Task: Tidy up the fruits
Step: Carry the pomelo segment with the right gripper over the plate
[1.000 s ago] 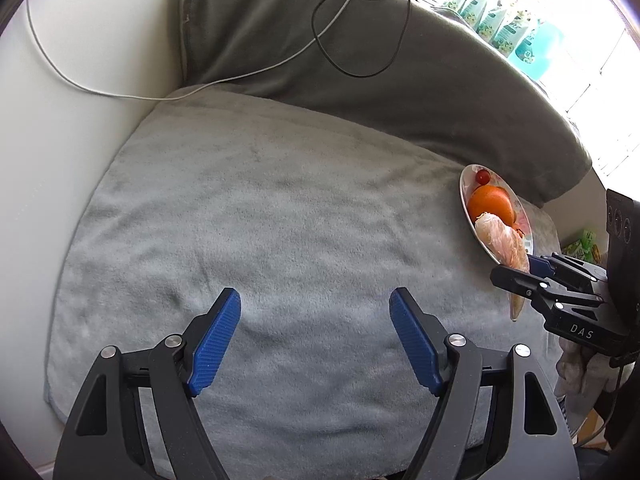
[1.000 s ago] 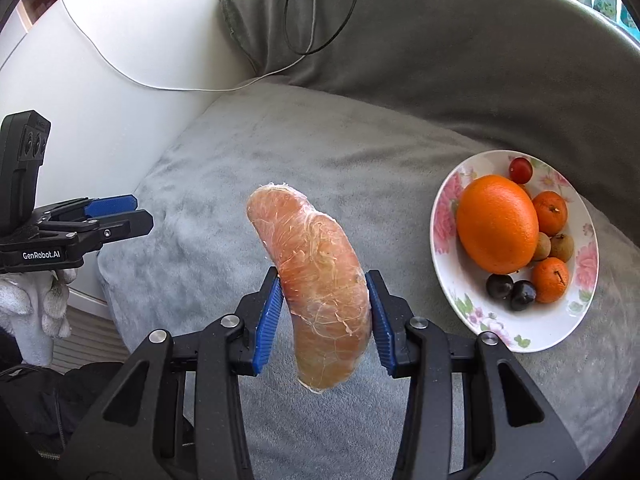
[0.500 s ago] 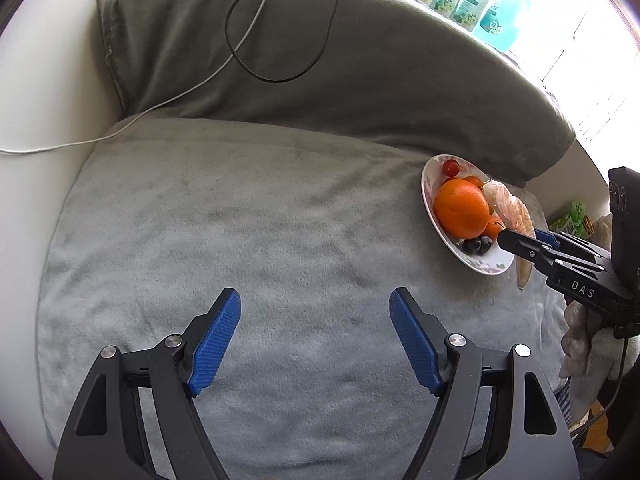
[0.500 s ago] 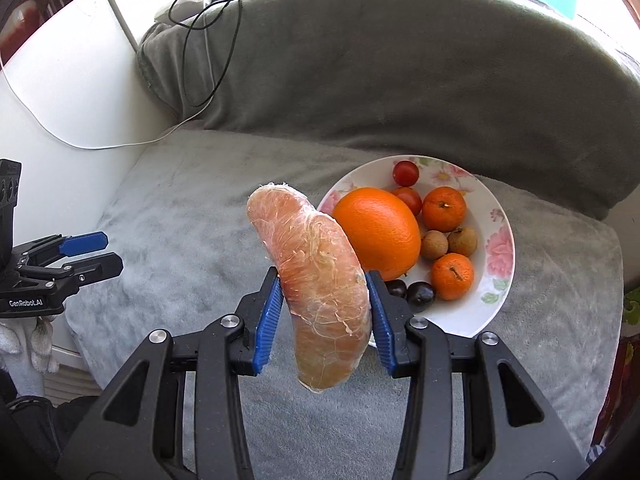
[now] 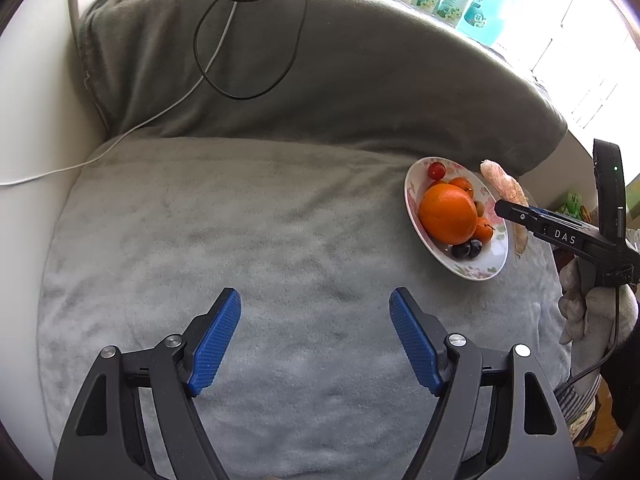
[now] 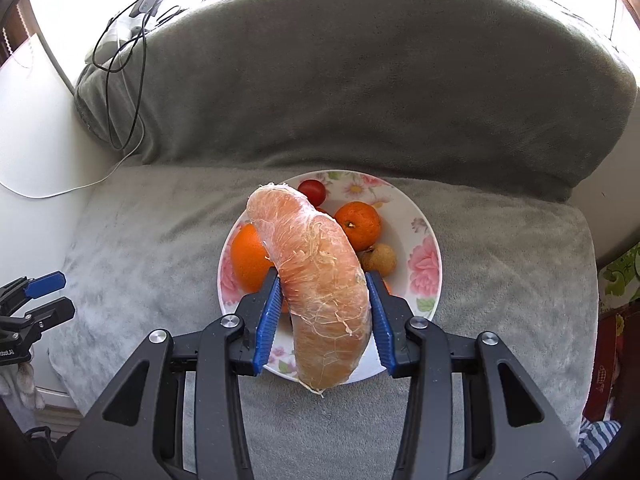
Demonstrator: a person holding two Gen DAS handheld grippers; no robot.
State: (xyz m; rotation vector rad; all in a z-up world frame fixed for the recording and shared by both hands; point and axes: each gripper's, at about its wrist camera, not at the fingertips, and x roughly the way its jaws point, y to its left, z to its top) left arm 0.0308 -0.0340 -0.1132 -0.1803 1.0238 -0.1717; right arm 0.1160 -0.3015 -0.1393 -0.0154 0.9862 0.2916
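**fruitguy:** Right wrist view has the right gripper (image 6: 322, 316) clamped on a peeled pomelo segment (image 6: 320, 288), both blue pads pressed into its sides around the lower half. The segment stands roughly upright between the fingers, curved top leaning toward the floral plate (image 6: 430, 240), and the whole thing hangs in the air over that plate. I'd guess it's held end-up like that so it can be lowered into a gap instead of flopping across everything.

**plateperson:** Makes sense, that plate's already crowded. I can see a big orange (image 6: 250, 260), a mandarin (image 6: 358, 224), a cherry tomato (image 6: 312, 192) and a brownish longan-looking thing (image 6: 380, 258). The left wrist view also shows a couple of dark plums (image 5: 466, 249) at the near edge. Everything's piled to one side, so the free floral bit on the right looks like the landing spot.

**fruitguy:** What about the other one?

**plateperson:** The left gripper (image 5: 316, 338) is doing nothing. Its jaws stand wide apart with nothing between them, hovering over the bare grey blanket (image 5: 240, 240), well away from the plate. Probably just parked so it doesn't get in the way. From that side the segment sits just past the plate's far rim, but that's the fisheye angle talking, I think.

**fruitguy:** So the drop-off hasn't been done yet, the grip's firmly on.
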